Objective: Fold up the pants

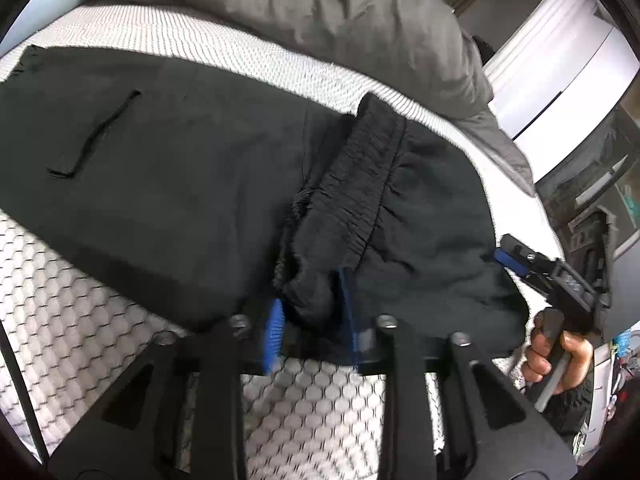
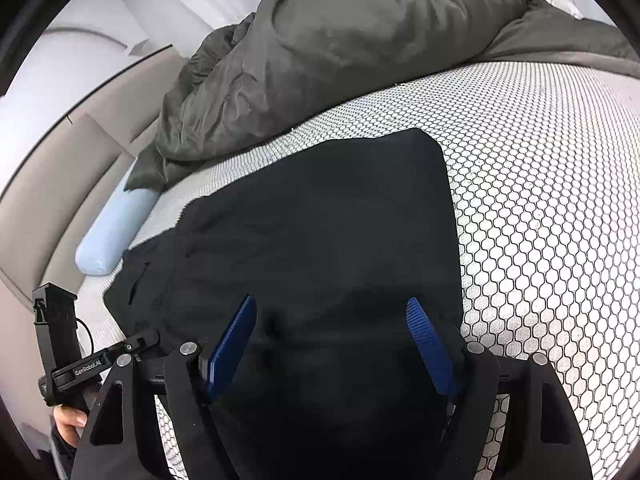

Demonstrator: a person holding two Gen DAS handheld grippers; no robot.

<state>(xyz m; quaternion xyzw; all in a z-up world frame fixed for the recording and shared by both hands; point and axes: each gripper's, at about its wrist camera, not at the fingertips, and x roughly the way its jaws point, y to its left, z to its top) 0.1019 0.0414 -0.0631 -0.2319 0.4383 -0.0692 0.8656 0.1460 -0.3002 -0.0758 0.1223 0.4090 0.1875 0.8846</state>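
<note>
Pants (image 1: 168, 184) waistband pinched in left claw (image 1: 312, 320).

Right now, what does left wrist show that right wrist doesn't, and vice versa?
Left wrist only: the bunched elastic waistband between the left gripper pads, and the hand holding the right gripper.
Right wrist only: the right gripper's blue pads spread wide over the cloth, and a light blue bolster.
Both: black pants, honeycomb mattress cover, grey duvet.
</note>
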